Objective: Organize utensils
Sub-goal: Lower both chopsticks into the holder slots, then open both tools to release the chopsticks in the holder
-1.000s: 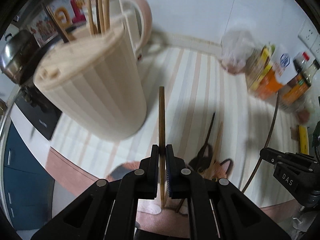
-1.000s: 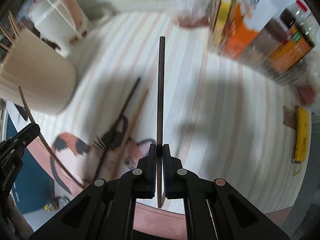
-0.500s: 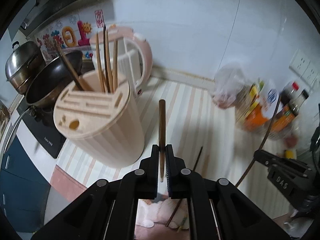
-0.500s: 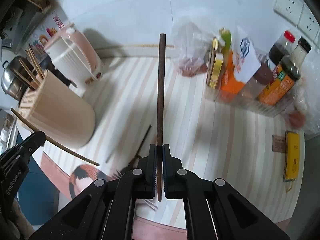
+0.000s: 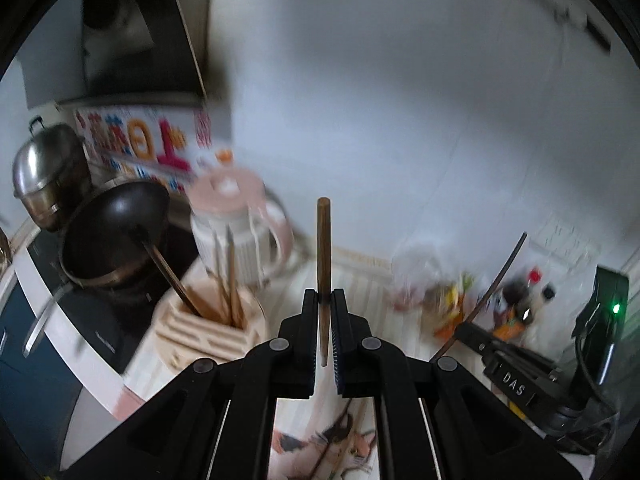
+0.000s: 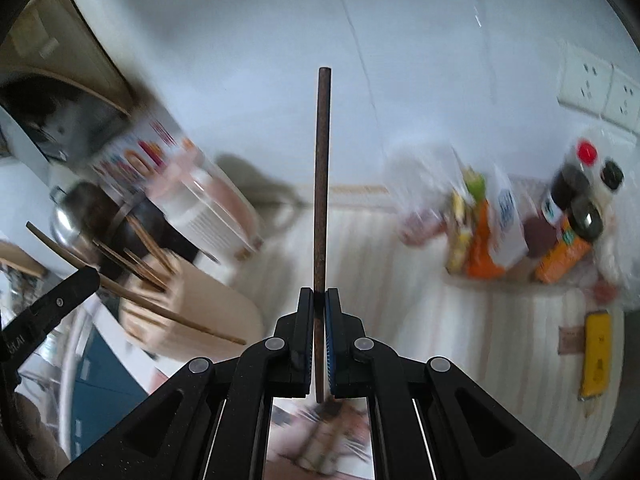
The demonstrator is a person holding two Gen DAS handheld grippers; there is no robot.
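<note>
1. Wooden, light brown chopstick (image 5: 323, 264) is clamped between the closed fingers of the left gripper (image 5: 324, 300) in the left wrist view; it stands up out of the jaws, tip free in the air. We judge the step as transport: a picked utensil on its way to storage.

2. Same view: the beige slotted holder (image 5: 208, 330) sits below and left of the jaws, near the counter's left edge, with several chopsticks already standing in it. A black wok (image 5: 114, 236), a steel pot (image 5: 50, 172) and a pink-lidded kettle (image 5: 236, 224) crowd just behind it. Next move, in our judgement: swing left, tip the stick downward, line it over a slot.

3. Right wrist view: the right gripper (image 6: 319, 300) is pinched shut on a darker chopstick (image 6: 322, 176), which points away toward the white wall. The holder (image 6: 192, 308) lies to the lower left; the left gripper's stick crosses in front of it.

4. Same view: open room is the striped counter mat (image 6: 400, 280) in the middle. Bottles and cartons (image 6: 560, 232) line the right side, a yellow object (image 6: 596, 364) lies near the right edge. We note both sticks head for one holder, so we expect the hands to go in turn. Frames are motion-blurred; slot detail unclear.
</note>
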